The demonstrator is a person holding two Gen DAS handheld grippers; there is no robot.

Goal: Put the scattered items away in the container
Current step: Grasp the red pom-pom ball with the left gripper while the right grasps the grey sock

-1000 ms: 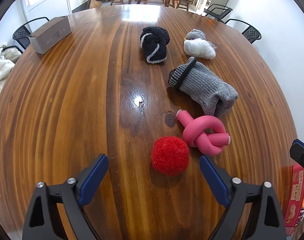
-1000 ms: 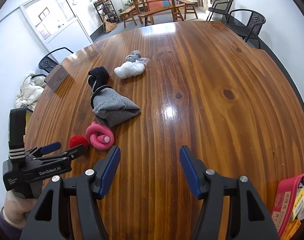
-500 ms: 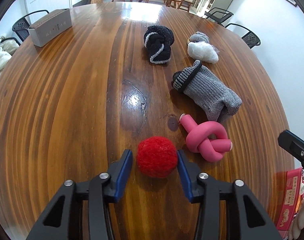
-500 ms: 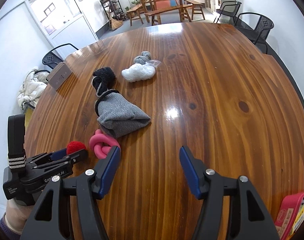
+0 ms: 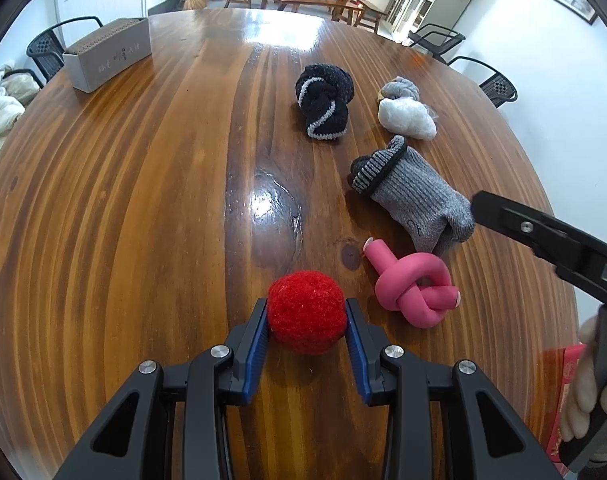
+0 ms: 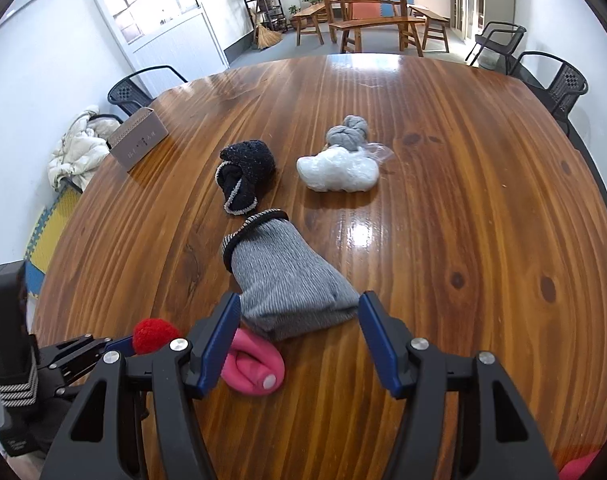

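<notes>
Room: meeting room with white walls, black chairs and wooden benches at the top of both frames; the work surface is a large glossy wooden table [image 5: 143, 200].
Items: red ball [image 5: 306, 312] at lower centre of the left wrist view; pink knot [image 5: 413, 288] just to its right; grey sock [image 5: 413, 196] above the knot; black sock [image 5: 323, 100] and white bundle [image 5: 405, 114] in the upper middle; a grey box [image 5: 107, 54] at upper left.
Container: only a pink-red edge [image 5: 563, 400] shows at the lower right margin; its opening cannot be seen.
Left gripper [image 5: 306, 320]: clamped on the ball, both blue pads touching its flanks; the ball appears to rest on the table.
Right gripper [image 6: 299, 320]: spread wide, grasping nothing, its fingers either side of the near end of the grey sock [image 6: 283, 276]; contact cannot be confirmed.
Step in hand: securing the ball for transfer.
Method advised: hold a steady squeeze, since the ball is soft and fuzzy; lift straight up before swinging towards the lower right, so as to clear the knot and the right gripper beside it.
Change from earlier frame: the left jaws stood wide apart short of the ball a second ago and have since advanced and closed on it. The right gripper has moved forward from bare table to the sock.
</notes>
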